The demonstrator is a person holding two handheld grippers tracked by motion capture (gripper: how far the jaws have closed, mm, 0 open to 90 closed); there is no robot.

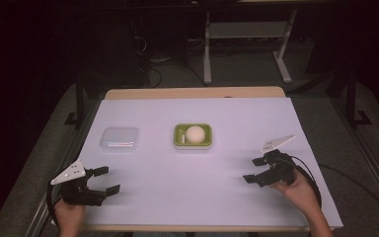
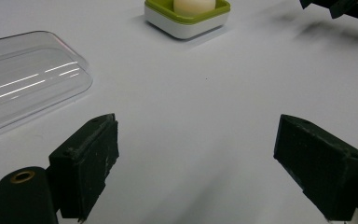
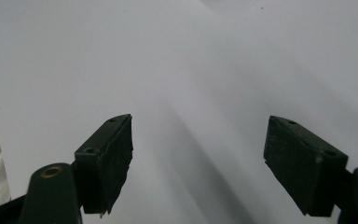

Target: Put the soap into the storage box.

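I am holding both grippers low over the near part of the white bench, the left gripper at the near left and the right gripper at the near right, each with its fingers spread wide and empty. The green tray with a pale egg in it sits at the middle of the bench, well apart from both grippers, and a clear plastic lid lies flat to its left. My worry is that the round egg could roll or slip from a pinch, and the light lid could skid if nudged.
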